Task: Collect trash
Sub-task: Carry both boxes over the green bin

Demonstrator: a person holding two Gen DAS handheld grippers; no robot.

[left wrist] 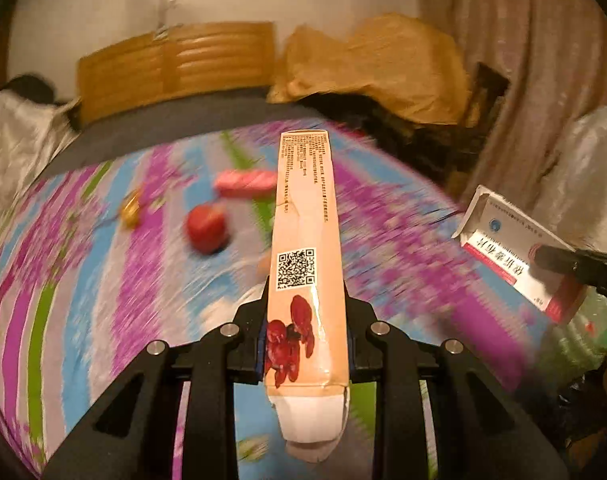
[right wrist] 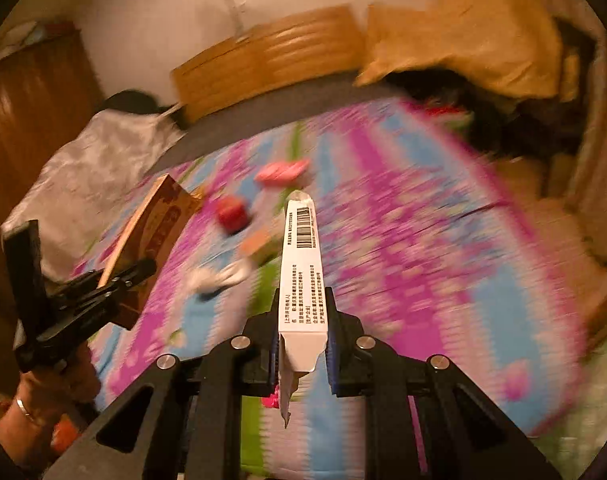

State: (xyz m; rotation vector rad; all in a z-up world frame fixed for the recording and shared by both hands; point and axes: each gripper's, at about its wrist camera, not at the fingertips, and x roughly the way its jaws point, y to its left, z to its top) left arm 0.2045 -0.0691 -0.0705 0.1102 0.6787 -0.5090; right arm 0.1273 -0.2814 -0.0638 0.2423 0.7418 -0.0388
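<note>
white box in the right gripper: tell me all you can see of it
The white box is a slim cardboard carton, printed with a barcode near its far end, black text and a red stripe on its broad face. Both end flaps hang open. The right gripper clamps its near end, holding it in the air above the floral bedsheet.

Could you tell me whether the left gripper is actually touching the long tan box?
Touching. In the left wrist view, the left gripper has both fingers pressed flat against the sides of the tan box, with no gap showing on either side.
</note>
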